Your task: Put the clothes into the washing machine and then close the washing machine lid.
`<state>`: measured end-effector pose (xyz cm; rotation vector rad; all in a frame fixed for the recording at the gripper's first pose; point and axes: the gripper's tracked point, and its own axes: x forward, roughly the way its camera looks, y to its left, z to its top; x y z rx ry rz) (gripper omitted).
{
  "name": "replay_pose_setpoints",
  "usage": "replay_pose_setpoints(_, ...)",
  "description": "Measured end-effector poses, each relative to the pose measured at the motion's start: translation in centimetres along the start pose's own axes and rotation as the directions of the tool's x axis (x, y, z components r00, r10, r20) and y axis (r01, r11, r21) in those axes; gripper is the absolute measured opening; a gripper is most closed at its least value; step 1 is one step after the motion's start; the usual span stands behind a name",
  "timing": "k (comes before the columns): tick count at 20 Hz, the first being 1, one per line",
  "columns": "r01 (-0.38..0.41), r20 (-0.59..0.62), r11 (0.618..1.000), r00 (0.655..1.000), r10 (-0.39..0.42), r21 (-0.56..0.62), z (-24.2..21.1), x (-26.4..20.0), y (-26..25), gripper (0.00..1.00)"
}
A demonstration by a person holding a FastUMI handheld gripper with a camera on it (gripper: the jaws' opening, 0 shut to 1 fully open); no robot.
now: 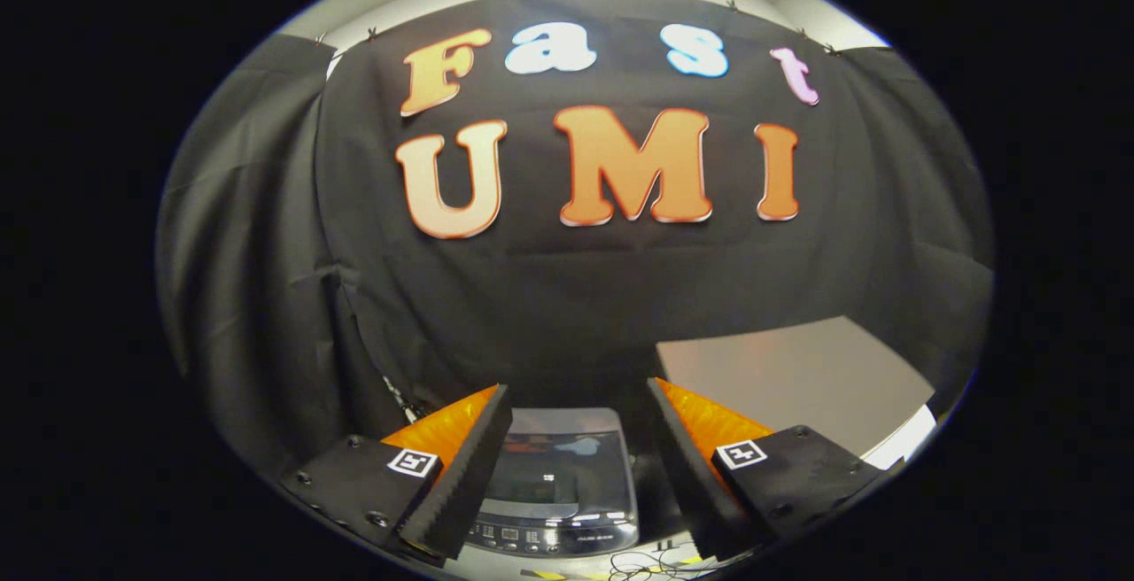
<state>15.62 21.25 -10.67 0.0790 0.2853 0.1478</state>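
Gripper (pixel 578 426): its two fingers stood wide apart with nothing between them, held high and level, likely to look down over the machine.
Fingers (pixel 461 484): wedge-shaped, with ribbed, foam-like inner faces suited to pinching soft cloth.
Washing machine (pixel 556 510): a small top-loader seen in the gap between the fingers and below them; rounded pale body with a row of buttons along its front panel.
Lid (pixel 554 461): lay flat and shut, a dark glossy pane that mirrored the booth.
Clothes: none could be made out; whether any lay inside under the lid could not be told.
Table (pixel 797 377): a plain matt slab beyond the right finger.
Cables (pixel 642 565): thin loops on the floor before the machine.
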Motion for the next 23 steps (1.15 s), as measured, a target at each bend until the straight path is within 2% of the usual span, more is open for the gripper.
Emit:
replay_pose_setpoints(2,0.025,0.064,1.0,0.998,-0.026,0.009,2.6,-2.3,-2.4,0.98)
replay_pose_setpoints(5,0.112,0.144,0.993,0.984,-0.104,-0.046,5.6,-5.3,-7.2,0.98)
replay_pose_setpoints(10,0.135,0.216,0.99,0.968,-0.126,-0.027,8.8,-9.9,-12.1,0.98)
replay_pose_setpoints(13,0.166,0.261,0.984,0.955,-0.142,-0.071,10.2,-11.6,-15.1,0.98)
replay_pose_setpoints(23,0.096,0.303,0.994,0.95,-0.078,-0.045,12.1,-13.5,-19.5,0.98)
